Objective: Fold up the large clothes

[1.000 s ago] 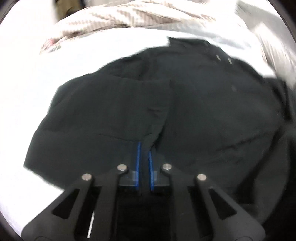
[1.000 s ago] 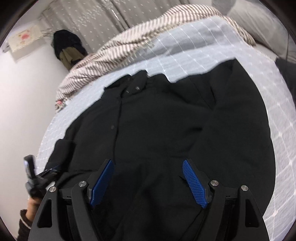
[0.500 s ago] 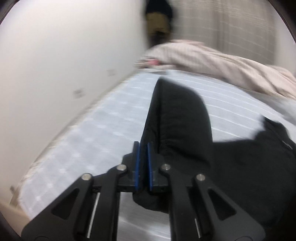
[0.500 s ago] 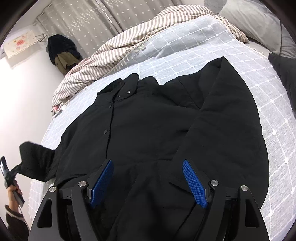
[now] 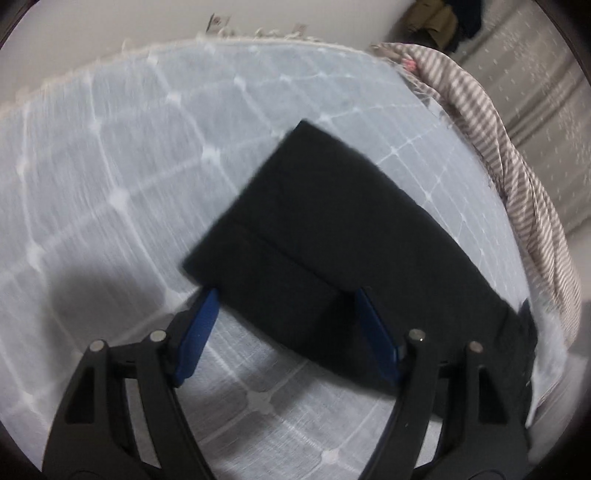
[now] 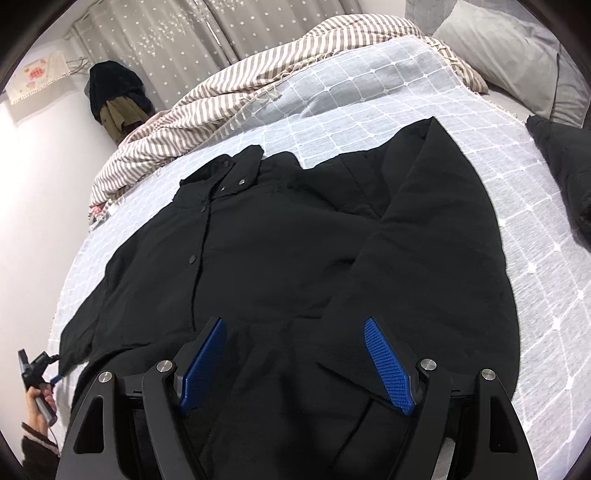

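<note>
A black buttoned coat [image 6: 280, 254] lies spread front-up on the bed, collar toward the far side. Its left sleeve [image 5: 321, 236] lies stretched out flat on the bedspread in the left wrist view. My left gripper [image 5: 286, 332] is open and empty, its blue pads either side of the sleeve's cuff end. It also shows small at the far left of the right wrist view [image 6: 35, 367], at the sleeve's end. My right gripper [image 6: 295, 362] is open and empty above the coat's lower front.
The bed has a pale checked bedspread [image 6: 388, 99]. A striped blanket [image 6: 236, 92] is bunched along the far side. A grey pillow [image 6: 517, 55] and another dark garment [image 6: 565, 166] lie at the right. The bed edge and a white wall [image 5: 110, 33] lie beyond the sleeve.
My left gripper pulled the sleeve outward from the coat's body, laid it flat on the bedspread, then opened and let it go. My right gripper stayed open over the coat.
</note>
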Tool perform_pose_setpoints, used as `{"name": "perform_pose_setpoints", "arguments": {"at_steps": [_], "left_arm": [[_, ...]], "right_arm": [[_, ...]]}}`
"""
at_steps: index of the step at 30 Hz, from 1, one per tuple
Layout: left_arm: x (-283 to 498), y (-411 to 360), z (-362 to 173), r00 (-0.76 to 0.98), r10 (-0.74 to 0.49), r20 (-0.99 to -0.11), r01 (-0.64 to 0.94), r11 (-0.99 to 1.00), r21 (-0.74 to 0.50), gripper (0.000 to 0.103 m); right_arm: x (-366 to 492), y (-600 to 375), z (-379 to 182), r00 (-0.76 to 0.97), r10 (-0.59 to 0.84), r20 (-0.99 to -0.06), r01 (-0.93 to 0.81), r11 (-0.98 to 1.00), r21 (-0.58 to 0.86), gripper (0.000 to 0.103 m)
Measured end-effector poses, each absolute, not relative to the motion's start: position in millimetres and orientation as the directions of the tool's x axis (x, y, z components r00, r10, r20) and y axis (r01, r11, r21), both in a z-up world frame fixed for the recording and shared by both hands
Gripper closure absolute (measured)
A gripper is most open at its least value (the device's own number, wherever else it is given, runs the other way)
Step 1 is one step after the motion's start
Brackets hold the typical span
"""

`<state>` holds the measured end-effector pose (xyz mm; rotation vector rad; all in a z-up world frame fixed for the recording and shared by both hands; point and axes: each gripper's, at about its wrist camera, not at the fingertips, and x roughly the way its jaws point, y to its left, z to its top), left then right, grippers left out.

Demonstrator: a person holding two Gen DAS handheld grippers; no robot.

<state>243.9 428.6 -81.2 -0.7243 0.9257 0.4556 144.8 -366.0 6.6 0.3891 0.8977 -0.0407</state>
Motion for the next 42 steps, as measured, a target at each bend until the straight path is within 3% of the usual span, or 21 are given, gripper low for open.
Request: {"name": "perform_pose_setpoints", "arguments": {"at_steps": [3,4,5,7,8,12,16,18,19,20,21,27,33,38,40,41,42], "left_arm": [[248.7,425.7,-78.2,0.579,0.108,-0.808,-0.645,0.667,-0.373,0.027],[253.4,423.7,-78.2,0.587,0.12,-0.801,-0.645,0.667,-0.373,0.037],[256.8,422.6,-78.0,0.594,0.13,-0.794,-0.645,0.667,-0.373,0.066],[260.0,420.9,-78.4,0.603,0.131,-0.787,-0.638,0.671,-0.377,0.091],[262.2,420.0,-78.2,0.608,0.141,-0.782,-0.636,0.675,-0.373,0.092],[264.9,404.4,-64.7,0.516,0.373,-0.771,-0.691,0.713,-0.118,0.092],[260.9,397.0,-69.0,0.412,0.39,-0.823,-0.73,0.682,-0.043,0.082],[258.4,383.4,-60.8,0.415,0.387,-0.823,-0.701,0.713,-0.018,0.058],[256.1,377.0,-56.7,0.428,0.376,-0.822,-0.681,0.732,-0.021,0.039],[254.4,370.1,-51.9,0.444,0.366,-0.818,-0.661,0.75,-0.024,0.026],[247.0,361.3,-46.0,0.461,0.361,-0.811,-0.64,0.768,-0.023,0.024],[232.3,297.8,-18.5,0.539,0.283,-0.793,-0.511,0.858,-0.042,0.02],[226.5,217.4,-2.7,0.625,0.057,-0.778,-0.324,0.927,-0.192,0.012],[210.2,146.3,-2.0,0.648,-0.093,-0.756,-0.189,0.942,-0.278,0.011],[201.7,119.1,-8.1,0.655,-0.144,-0.742,-0.14,0.942,-0.306,0.011],[198.3,105.4,-12.6,0.652,-0.165,-0.74,-0.114,0.944,-0.31,0.011],[196.6,95.1,-14.6,0.651,-0.174,-0.739,-0.097,0.946,-0.309,0.011]], "right_arm": [[138.1,-373.8,10.4,0.632,0.099,-0.769,0.207,0.934,0.291,0.025],[133.4,-379.3,13.4,0.639,0.078,-0.765,0.217,0.936,0.277,0.025],[128.7,-385.4,16.3,0.648,0.054,-0.76,0.232,0.936,0.265,0.025],[119.6,-398.3,20.6,0.664,0.015,-0.748,0.268,0.929,0.256,0.024],[112.3,-410.3,21.9,0.676,-0.003,-0.737,0.299,0.915,0.271,0.024],[93.5,-449.9,15.0,0.69,-0.018,-0.723,0.398,0.845,0.358,0.024],[85.9,-457.7,6.9,0.667,-0.017,-0.745,0.418,0.836,0.356,0.024],[87.6,-446.4,5.5,0.654,-0.008,-0.757,0.38,0.869,0.319,0.024],[88.9,-442.2,4.5,0.647,-0.007,-0.763,0.362,0.883,0.299,0.024],[92.8,-430.8,1.8,0.63,-0.007,-0.777,0.329,0.908,0.258,0.024],[97.2,-423.8,-0.4,0.616,-0.009,-0.787,0.305,0.925,0.229,0.024],[116.1,-383.5,-27.9,0.556,-0.049,-0.83,0.227,0.969,0.095,0.024],[127.5,-356.1,-51.3,0.522,-0.192,-0.831,0.169,0.978,-0.12,0.024],[133.5,-353.2,-57.8,0.566,-0.226,-0.793,0.151,0.974,-0.17,0.026],[135.1,-356.4,-56.2,0.58,-0.216,-0.785,0.172,0.975,-0.142,0.034],[135.2,-359.9,-53.2,0.594,-0.206,-0.778,0.186,0.976,-0.116,0.047],[134.9,-362.6,-49.7,0.606,-0.2,-0.77,0.199,0.975,-0.096,0.054]]}}
